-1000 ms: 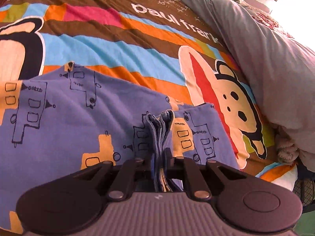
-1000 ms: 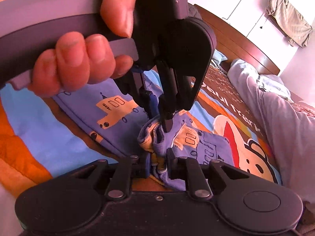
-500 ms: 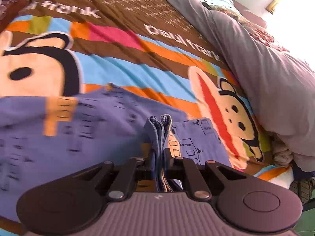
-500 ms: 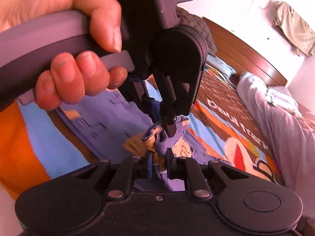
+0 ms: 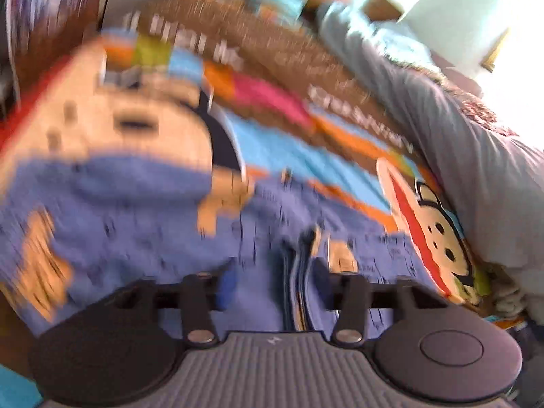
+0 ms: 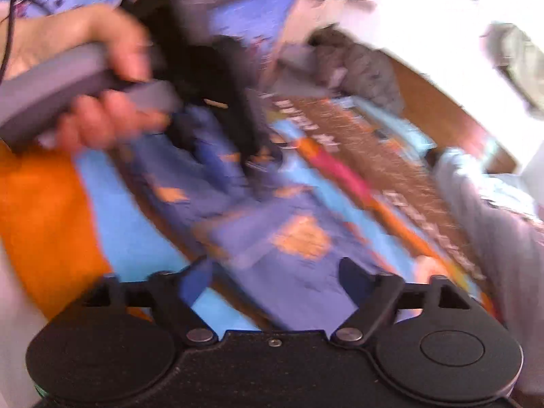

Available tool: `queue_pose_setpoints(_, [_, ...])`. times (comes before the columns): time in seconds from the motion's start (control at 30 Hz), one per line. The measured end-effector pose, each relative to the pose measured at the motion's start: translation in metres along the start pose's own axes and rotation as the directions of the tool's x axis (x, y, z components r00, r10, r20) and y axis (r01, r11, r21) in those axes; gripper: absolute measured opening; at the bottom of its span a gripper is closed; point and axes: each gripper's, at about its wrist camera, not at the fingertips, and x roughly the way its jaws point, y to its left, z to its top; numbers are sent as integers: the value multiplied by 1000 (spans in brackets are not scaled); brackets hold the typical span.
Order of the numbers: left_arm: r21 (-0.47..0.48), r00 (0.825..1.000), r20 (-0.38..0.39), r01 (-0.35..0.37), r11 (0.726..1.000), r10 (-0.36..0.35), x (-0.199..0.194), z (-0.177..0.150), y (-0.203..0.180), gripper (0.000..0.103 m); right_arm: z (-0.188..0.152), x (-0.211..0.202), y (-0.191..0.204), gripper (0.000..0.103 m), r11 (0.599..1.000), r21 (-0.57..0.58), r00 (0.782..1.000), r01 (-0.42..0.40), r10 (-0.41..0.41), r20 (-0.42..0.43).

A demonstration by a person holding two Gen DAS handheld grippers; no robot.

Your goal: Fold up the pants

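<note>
The pants (image 5: 142, 217) are purple-blue with orange prints and lie on the striped bedspread; both views are motion-blurred. My left gripper (image 5: 272, 285) is open, its jaws spread; a bunched fold of the pants (image 5: 299, 272) lies between them against the right finger. My right gripper (image 6: 275, 278) is open wide and empty, just above the pants (image 6: 272, 238). In the right wrist view the hand holding the left gripper (image 6: 102, 102) is at upper left over the pants.
The colourful bedspread (image 5: 272, 142) has a cartoon monkey print (image 5: 438, 234). A grey duvet (image 5: 476, 156) is heaped along the right side. A wooden headboard (image 6: 442, 115) stands at the back.
Both grippers have opened and let go of the bunched pants fold. Both are moving fast, so the views have swung and blurred. The pants now lie spread wider on the bed.
</note>
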Motion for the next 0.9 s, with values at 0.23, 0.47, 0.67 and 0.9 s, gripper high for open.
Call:
queue_pose_setpoints(0.23, [128,979,118,154,980,-169,0,-6,-43,64,-31,15,-92,97,914,177,927,365,-339,-162])
queue_pose_setpoints(0.47, [228,996,15,81,970,-86,46,-22,-56,61,-34,72,-145,99,959,232,986,162,-152,-62])
queue_pose_setpoints(0.67, [171,997,-10,77,982,-77,48,-25,-41,56,-43,128,-145,97,977,79,971,197,-184,-152])
queue_pose_setpoints(0.9, [69,996,71,-62,996,57,0,-43,-27,79,-42,70,-175,96,935,329,989,133,-102,-111])
